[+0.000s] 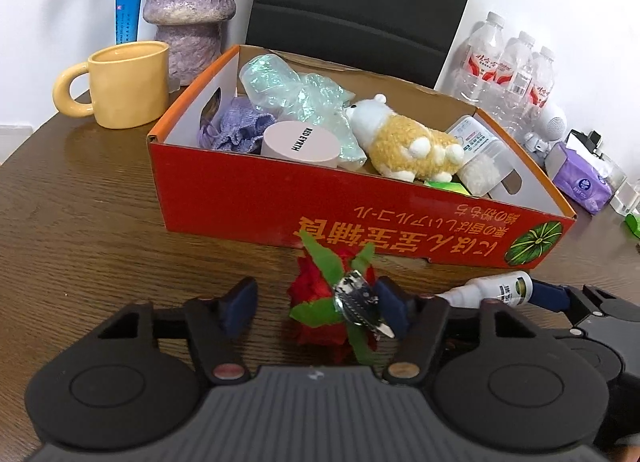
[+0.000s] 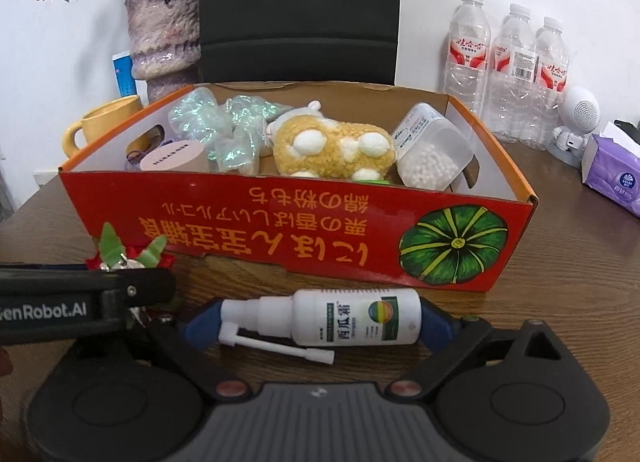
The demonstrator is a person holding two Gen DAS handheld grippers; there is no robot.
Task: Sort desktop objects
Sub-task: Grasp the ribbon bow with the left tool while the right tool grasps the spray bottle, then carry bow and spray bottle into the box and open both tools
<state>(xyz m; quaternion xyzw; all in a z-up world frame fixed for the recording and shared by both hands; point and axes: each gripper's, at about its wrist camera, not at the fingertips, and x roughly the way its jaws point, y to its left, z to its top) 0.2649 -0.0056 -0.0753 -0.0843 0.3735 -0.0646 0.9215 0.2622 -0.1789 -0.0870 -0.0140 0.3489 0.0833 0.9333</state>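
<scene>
A red artificial rose point(image 1: 320, 302) with green leaves and a shiny clip lies on the wooden table just before the red cardboard box point(image 2: 280, 221). Beside it a white spray bottle point(image 2: 340, 316) lies on its side, nozzle tube folded out, along the box's front wall.

this looks like a home or small office desk: a dark wooden table point(image 2: 560, 262) against a plain white wall, a black chair point(image 2: 300, 9) pushed up behind it, a vase of dried flowers point(image 2: 164, 33), a yellow mug point(image 1: 128, 81), bottled water point(image 2: 508, 69), a tissue pack point(image 2: 616, 173) and a small white speaker point(image 2: 580, 109).
</scene>
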